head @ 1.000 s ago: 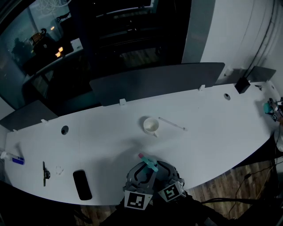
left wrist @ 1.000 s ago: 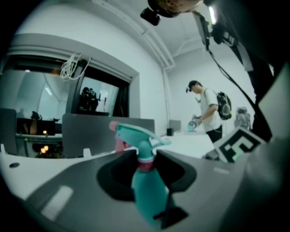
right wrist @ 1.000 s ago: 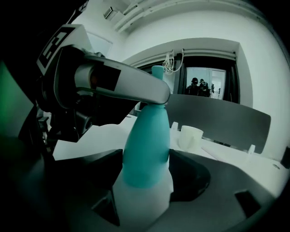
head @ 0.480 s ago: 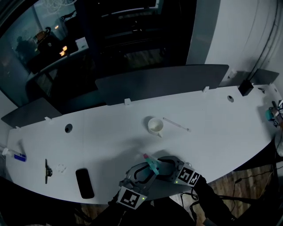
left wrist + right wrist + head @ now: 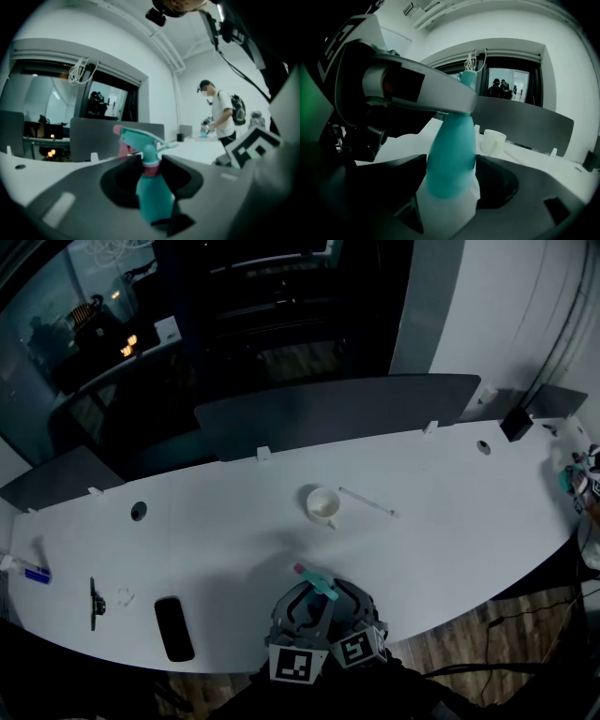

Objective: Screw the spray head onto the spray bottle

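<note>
White and curved, the desk [image 5: 450,521] carries a cup [image 5: 321,506] near its middle. At the near edge, close to you, both tools meet on the spray bottle [image 5: 452,159], which is lifted off the desk.

Your right hand-held gripper [image 5: 451,161] is clenched on the teal body, one pad against each side. Your left hand-held gripper [image 5: 150,161] is clamped on the pink collar of the spray head [image 5: 140,140], just under the trigger.

The head already sits on the neck, but how far the thread has run cannot be told.

To do this well, make the right hand the anchor and let only the left turn. Line the collar up square with the neck so the thread does not cross. Turn in short arcs, let go, re-grip and repeat until it binds. Squeeze the collar, not the trigger.

The bottle stands roughly upright, its long axis running top to bottom. From above, the nozzle's pink tip points away from you and a little left, toward the cup's side of the desk.
</note>
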`<state>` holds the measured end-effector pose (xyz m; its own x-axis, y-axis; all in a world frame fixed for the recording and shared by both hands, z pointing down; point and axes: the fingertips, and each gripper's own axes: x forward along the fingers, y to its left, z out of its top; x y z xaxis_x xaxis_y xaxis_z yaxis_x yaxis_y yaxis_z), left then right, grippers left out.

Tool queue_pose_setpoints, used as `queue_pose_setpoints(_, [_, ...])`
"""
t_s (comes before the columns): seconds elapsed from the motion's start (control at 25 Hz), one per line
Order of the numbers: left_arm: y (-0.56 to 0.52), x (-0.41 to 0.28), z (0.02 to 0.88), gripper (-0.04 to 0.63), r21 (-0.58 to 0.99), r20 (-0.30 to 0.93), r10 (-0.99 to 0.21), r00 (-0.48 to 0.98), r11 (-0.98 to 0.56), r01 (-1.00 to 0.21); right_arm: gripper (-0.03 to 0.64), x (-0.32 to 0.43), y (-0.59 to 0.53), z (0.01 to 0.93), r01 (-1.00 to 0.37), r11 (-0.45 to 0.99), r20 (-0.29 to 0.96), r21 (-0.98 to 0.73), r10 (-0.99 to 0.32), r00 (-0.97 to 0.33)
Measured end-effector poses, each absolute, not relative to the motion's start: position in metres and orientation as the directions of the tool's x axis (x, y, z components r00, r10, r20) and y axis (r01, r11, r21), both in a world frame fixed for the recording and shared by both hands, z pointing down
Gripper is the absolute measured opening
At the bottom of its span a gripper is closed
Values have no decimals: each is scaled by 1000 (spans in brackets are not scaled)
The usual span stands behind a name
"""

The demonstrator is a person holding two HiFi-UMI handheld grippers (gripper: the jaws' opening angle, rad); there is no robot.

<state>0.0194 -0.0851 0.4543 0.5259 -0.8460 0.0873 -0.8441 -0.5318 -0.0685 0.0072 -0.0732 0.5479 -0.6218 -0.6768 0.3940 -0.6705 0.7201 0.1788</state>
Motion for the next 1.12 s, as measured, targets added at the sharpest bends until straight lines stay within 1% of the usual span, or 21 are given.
queue_pose_setpoints(0.08, [-84, 20, 454, 133, -80, 85, -828, 554, -560, -824, 328, 7, -72, 547, -626, 762, 373, 162, -635, -676])
queue_pose_setpoints(0.12, [-82, 21, 453, 133, -87, 82, -809, 582, -588, -804, 328, 7, -70, 547, -578, 802, 359, 152, -589, -724])
queue_pose_setpoints(0.16, [-80, 22, 452, 133, -95, 77, -783, 618, -622, -777, 328, 6, -67, 547, -507, 849, 345, 147, -524, -778])
queue_pose_setpoints(0.24, [-73, 22, 452, 133, -114, 78, -712, 698, -702, -703, 328, 6, -61, 550, -310, 940, 347, 142, -341, -874])
queue_pose_setpoints(0.32, [-65, 23, 454, 132, -146, 104, -636, 765, -771, -620, 328, 9, -55, 558, -112, 991, 392, 79, -134, -910])
queue_pose_setpoints(0.36, [-62, 24, 455, 133, -158, 115, -610, 784, -791, -592, 327, 10, -54, 562, -43, 999, 413, 19, -47, -910])
queue_pose_setpoints(0.4, [-61, 24, 455, 133, -162, 122, -598, 792, -800, -578, 328, 10, -55, 563, -4, 999, 424, -38, 12, -906])
queue_pose_setpoints(0.44, [-61, 24, 456, 133, -162, 129, -599, 790, -799, -579, 328, 10, -56, 563, 3, 997, 426, -74, 34, -904])
queue_pose_setpoints(0.48, [-63, 24, 457, 133, -162, 135, -611, 780, -790, -591, 328, 10, -57, 562, -22, 996, 423, -84, 16, -906])
queue_pose_setpoints(0.52, [-64, 23, 458, 133, -164, 138, -629, 765, -776, -609, 328, 12, -58, 560, -76, 994, 417, -72, -39, -908])
queue_pose_setpoints(0.6, [-66, 23, 458, 133, -163, 129, -680, 722, -733, -661, 330, 19, -59, 556, -245, 969, 398, -28, -214, -892])
queue_pose_setpoints(0.68, [-68, 21, 458, 133, -157, 117, -746, 656, -666, -730, 328, 27, -58, 549, -425, 905, 373, 10, -398, -838])
queue_pose_setpoints(0.76, [-72, 19, 458, 133, -142, 97, -817, 568, -576, -805, 330, 26, -55, 541, -549, 835, 365, 33, -522, -771])
queue_pose_setpoints(0.88, [-77, 19, 456, 133, -109, 85, -876, 475, -482, -869, 328, 12, -54, 541, -633, 768, 376, 96, -617, -691])
queue_pose_setpoints(1.0, [-80, 19, 455, 132, -94, 77, -886, 457, -462, -882, 328, 8, -63, 542, -693, 710, 341, 127, -687, -642])
queue_pose_setpoints(1.04, [-79, 20, 455, 132, -89, 78, -883, 462, -468, -879, 328, 9, -65, 543, -691, 712, 336, 123, -685, -646])
queue_pose_setpoints(1.12, [-76, 23, 453, 132, -99, 68, -868, 492, -496, -862, 327, 12, -64, 543, -642, 757, 330, 117, -640, -694])
